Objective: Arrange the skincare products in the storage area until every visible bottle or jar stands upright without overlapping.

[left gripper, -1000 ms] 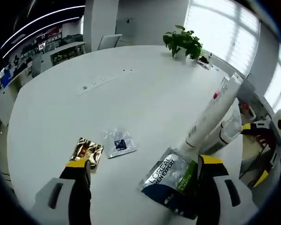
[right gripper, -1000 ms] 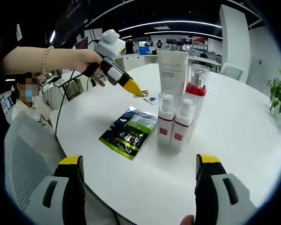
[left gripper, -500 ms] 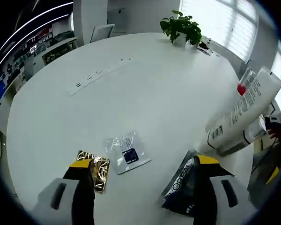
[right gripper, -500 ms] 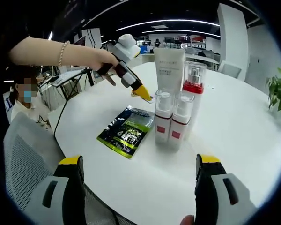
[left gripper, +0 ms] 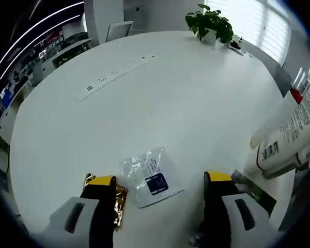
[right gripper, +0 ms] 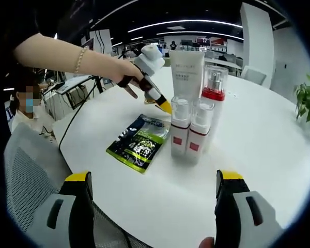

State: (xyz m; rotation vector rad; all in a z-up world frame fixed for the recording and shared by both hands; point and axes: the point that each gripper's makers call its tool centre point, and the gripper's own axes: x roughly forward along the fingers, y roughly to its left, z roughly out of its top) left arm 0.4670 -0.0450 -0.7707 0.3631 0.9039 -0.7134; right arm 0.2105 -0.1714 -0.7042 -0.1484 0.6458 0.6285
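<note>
Left tongs point(left gripper: 157, 181) now lower over the clear sachet point(left gripper: 151, 176), apart and empty, gold sachet point(left gripper: 117, 197) beside. Right tongs point(right gripper: 151, 181) apart, waiting. Bottles point(right gripper: 190, 135) and tube point(right gripper: 186, 72) upright together on the counter point(right gripper: 258, 155); probably sachets next.

A round white table point(left gripper: 160, 88) carries upright bottles point(right gripper: 188, 137), sachets point(left gripper: 152, 175) and a potted plant point(left gripper: 212, 23).

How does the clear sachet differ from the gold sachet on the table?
The clear sachet is see-through with a dark blue label; the gold sachet is shiny and opaque. The clear sachet looks larger and lies between the left hand-held gripper jaws; the gold one is partly hidden behind one jaw. Both lie flat.
</note>
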